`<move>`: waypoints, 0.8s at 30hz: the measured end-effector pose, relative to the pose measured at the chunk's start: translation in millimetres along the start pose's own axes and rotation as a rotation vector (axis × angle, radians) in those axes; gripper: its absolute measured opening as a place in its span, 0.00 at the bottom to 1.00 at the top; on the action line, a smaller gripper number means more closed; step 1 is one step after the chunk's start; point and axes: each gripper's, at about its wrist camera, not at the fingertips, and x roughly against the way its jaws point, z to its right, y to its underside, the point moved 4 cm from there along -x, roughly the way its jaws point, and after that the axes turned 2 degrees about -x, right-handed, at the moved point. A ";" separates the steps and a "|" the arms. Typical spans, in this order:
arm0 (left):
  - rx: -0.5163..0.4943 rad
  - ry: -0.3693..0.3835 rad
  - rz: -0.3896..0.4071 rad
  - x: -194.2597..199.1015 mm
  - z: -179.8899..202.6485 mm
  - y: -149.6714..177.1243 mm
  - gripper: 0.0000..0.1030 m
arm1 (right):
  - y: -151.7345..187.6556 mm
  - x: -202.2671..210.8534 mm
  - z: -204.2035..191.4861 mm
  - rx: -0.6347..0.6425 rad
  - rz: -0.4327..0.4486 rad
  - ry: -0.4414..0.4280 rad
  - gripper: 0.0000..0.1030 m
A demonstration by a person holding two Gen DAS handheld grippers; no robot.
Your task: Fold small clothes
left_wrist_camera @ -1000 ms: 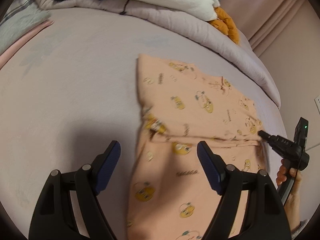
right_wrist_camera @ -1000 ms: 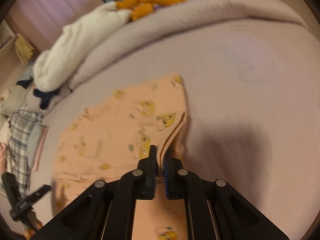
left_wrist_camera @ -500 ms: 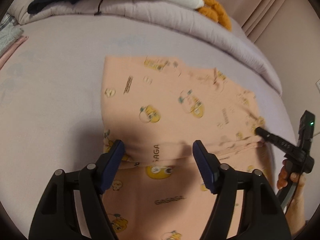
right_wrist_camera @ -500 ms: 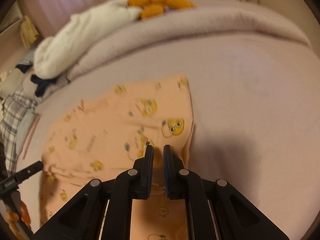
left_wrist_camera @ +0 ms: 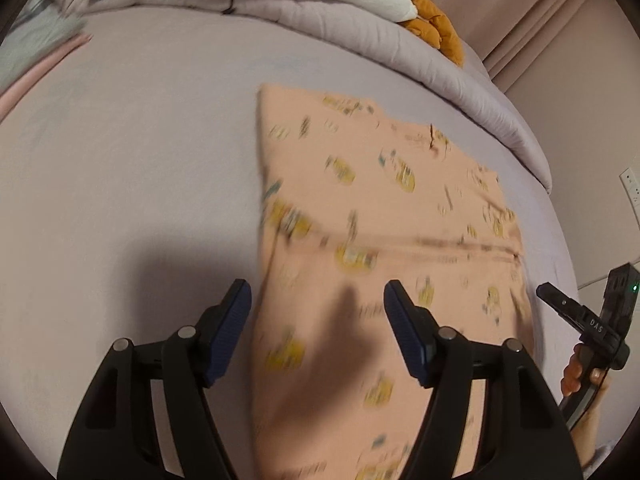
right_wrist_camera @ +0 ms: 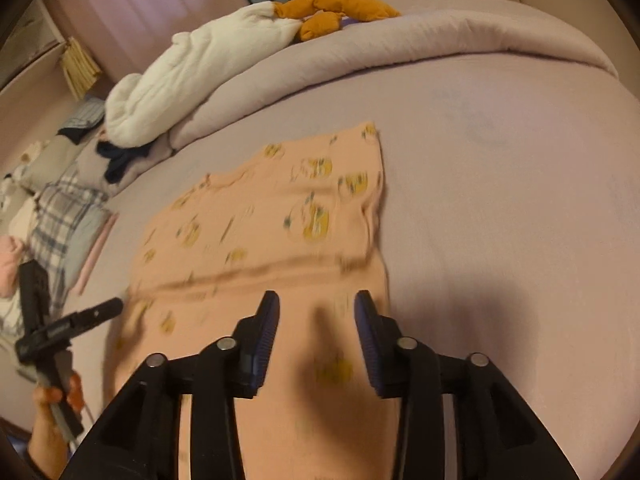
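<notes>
A peach garment (left_wrist_camera: 380, 200) printed with yellow cartoon figures lies flat on the lilac bed sheet (left_wrist_camera: 140, 160), its near part folded over so that a hem line runs across it. My left gripper (left_wrist_camera: 318, 312) hovers open above the garment's near left edge with nothing between its blue pads. In the right wrist view the same garment (right_wrist_camera: 280, 216) lies below my right gripper (right_wrist_camera: 316, 308). Its jaws are opening and hold nothing; the cloth lies beneath them. Each gripper also shows in the other's view, the right gripper (left_wrist_camera: 548, 294) at the garment's right edge and the left gripper (right_wrist_camera: 108, 306) at its left edge.
A rolled lilac duvet (left_wrist_camera: 360, 28) runs along the far side of the bed, with a white padded blanket (right_wrist_camera: 192, 64) and an orange plush toy (right_wrist_camera: 336, 8) on it. Plaid clothes (right_wrist_camera: 64, 216) and a dark garment (right_wrist_camera: 120, 160) lie at the far left. A wall socket (left_wrist_camera: 632, 184) is on the right.
My right gripper let go of the folded edge and opened; the flap now lies flat. Both grippers drew back from the fold line toward the near side.
</notes>
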 end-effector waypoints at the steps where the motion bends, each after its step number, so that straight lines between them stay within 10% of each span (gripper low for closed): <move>1: 0.007 0.001 -0.006 4.5 -3.3 9.1 0.67 | 5.1 4.1 2.2 -0.007 -0.003 0.000 0.38; 24: 0.076 0.230 -0.089 40.9 1.7 110.9 0.65 | 88.4 23.9 30.8 -0.194 -0.174 -0.242 0.43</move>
